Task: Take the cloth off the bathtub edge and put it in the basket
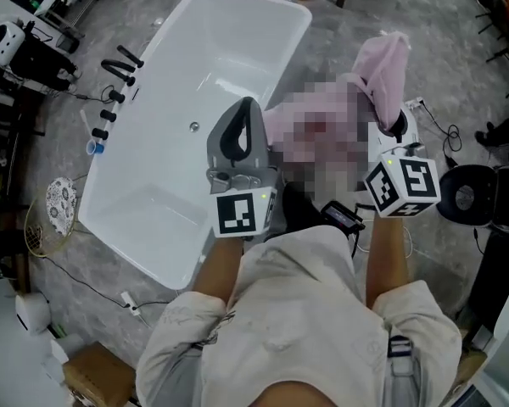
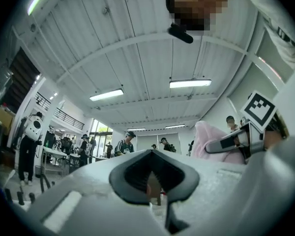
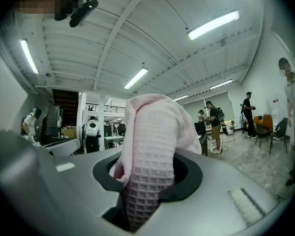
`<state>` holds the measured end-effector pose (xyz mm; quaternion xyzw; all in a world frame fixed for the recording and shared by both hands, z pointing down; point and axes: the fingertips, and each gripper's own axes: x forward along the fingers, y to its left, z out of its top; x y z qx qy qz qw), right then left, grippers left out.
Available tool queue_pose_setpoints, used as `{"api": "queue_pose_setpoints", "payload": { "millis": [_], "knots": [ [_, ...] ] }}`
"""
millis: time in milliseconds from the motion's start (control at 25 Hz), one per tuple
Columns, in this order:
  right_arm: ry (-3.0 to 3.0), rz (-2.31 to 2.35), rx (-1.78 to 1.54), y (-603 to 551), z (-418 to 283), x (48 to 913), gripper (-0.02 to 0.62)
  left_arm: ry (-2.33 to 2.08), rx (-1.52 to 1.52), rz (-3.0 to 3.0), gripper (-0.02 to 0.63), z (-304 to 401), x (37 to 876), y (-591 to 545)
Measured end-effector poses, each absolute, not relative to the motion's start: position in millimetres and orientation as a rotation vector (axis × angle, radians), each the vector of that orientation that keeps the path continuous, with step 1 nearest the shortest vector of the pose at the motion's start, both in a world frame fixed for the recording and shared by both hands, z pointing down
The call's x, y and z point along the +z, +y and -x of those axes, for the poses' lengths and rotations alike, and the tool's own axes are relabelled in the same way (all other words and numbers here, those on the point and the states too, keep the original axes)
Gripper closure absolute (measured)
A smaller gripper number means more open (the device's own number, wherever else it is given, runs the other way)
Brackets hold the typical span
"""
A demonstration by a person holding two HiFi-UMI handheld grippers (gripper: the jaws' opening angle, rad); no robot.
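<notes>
Well, the right gripper was clenched on the pink cloth. Its waffle weave was bunched between the jaws and stood up past them, so it blocked the middle of that gripper's view. The left gripper was closed on nothing, its tips together.

From the head view I saw the cloth held in the air to the right of the white tub, off its edge and not touching it. What I took for the basket was a wire frame with a patterned white piece in it. It sat on the floor just beside the tub's left side, with the whole tub between it and the cloth.

Around the tub I made out one black tap on the left rim, with small black knobs in a row below it. On the floor near the tub's near corner lay one white power strip on a cable, and one cardboard box stood at the bottom left. One round black seat stood at the right.

There were two cubes, one per gripper, each face bearing a black-and-white square pattern rather than letters.

In the right gripper view I counted at least five people standing about the hall. Two long lamps glowed overhead in the left gripper view.
</notes>
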<state>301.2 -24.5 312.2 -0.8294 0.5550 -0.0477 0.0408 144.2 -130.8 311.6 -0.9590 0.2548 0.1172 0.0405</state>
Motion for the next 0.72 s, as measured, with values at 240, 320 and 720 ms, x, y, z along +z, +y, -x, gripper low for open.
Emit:
{"api": "queue_pose_setpoints", "payload": {
  "millis": [240,320,720],
  "knots": [
    [1.591,2.614,-0.151,-3.6,-336.8,314.2,0.453,0.654,0.336,2.978,0.604,-188.5,317.4,-122.5],
    [1.568,2.633,-0.157,-2.4,-345.7,315.2,0.453,0.629,0.329,2.991,0.606,-199.8,318.6,-122.9],
    [1.505,2.677,-0.225,1.7,-379.4,335.8,0.453,0.580,0.320,3.036,0.604,-238.9,326.3,-124.3]
  ]
}}
